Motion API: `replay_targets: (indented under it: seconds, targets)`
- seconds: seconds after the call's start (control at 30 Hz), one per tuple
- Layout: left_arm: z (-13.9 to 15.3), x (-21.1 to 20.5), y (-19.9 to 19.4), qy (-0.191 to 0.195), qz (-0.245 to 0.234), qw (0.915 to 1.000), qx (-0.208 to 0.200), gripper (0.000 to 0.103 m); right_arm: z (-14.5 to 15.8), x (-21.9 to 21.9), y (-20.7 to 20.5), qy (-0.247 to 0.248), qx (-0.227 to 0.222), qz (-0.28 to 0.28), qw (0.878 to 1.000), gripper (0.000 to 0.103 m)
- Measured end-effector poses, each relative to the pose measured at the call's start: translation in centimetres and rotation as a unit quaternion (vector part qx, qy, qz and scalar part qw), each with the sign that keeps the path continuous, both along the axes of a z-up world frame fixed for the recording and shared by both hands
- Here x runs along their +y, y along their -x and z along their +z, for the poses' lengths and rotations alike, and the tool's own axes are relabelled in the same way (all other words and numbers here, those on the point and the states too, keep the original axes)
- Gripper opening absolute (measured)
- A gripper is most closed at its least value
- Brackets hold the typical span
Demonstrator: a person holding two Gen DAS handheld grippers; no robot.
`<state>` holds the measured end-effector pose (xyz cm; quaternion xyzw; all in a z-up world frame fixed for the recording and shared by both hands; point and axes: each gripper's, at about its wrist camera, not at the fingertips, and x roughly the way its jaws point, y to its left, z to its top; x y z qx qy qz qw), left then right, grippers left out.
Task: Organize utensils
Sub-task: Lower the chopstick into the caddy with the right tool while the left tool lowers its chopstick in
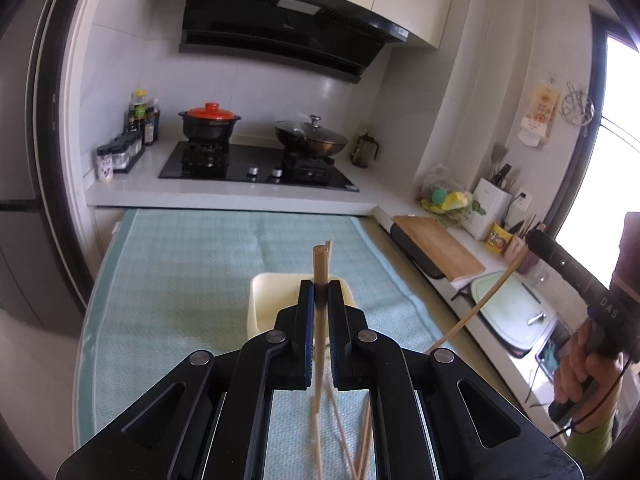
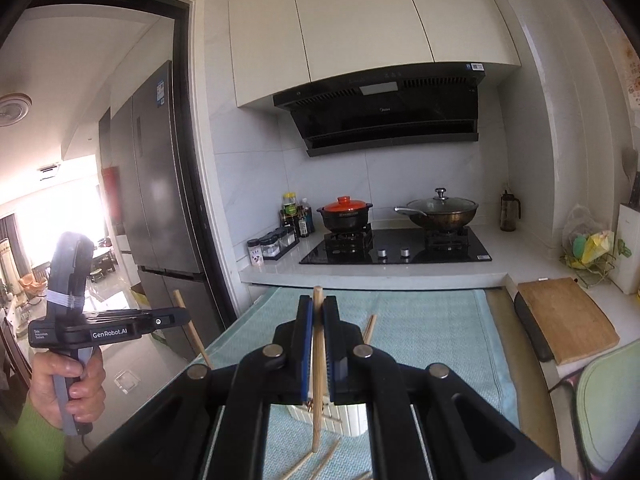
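Observation:
My left gripper (image 1: 321,292) is shut on a wooden chopstick (image 1: 320,268), held upright above the teal mat (image 1: 180,280). Just beyond it stands a cream utensil holder (image 1: 268,300). My right gripper (image 2: 318,312) is shut on another wooden chopstick (image 2: 318,380), held upright over the same cream holder (image 2: 352,420). Several loose chopsticks (image 1: 360,448) lie on the mat below the left gripper, and they also show in the right wrist view (image 2: 320,460). The right gripper shows in the left view (image 1: 572,272) with its chopstick (image 1: 480,304). The left gripper shows in the right view (image 2: 120,328).
A stove (image 1: 256,164) with a red-lidded pot (image 1: 210,120) and a lidded wok (image 1: 310,136) is behind the mat. A wooden cutting board (image 1: 440,252) and a sink (image 1: 516,312) lie to the right. Spice jars (image 1: 120,156) stand at the left. A fridge (image 2: 160,184) stands beyond the doorway.

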<state>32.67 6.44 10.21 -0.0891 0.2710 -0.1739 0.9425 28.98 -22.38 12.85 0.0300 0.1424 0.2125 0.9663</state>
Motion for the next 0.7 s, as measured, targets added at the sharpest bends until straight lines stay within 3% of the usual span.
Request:
replay_targets:
  seconds: [0.2, 0.37, 0.7]
  targets:
    - [1.9, -1.1, -4.1, -0.018, 0.027, 0.9991, -0.028, 0.005, 2.3, 1.9, -4.0, 0.007, -0.022, -0.006, 1.000, 0.005]
    - [1.0, -2.4, -8.3, -0.030, 0.043, 0.9983, -0.025, 0.004, 1.4, 3.3, -7.6, 0.016, -0.029, -0.020, 0.999, 0.005]
    - [-8.4, -5.9, -16.1, -0.077, 0.018, 0.9922, 0.096, 0.005, -8.5, 5.0, -16.4, 0.045, 0.121, -0.006, 0.992, 0.006]
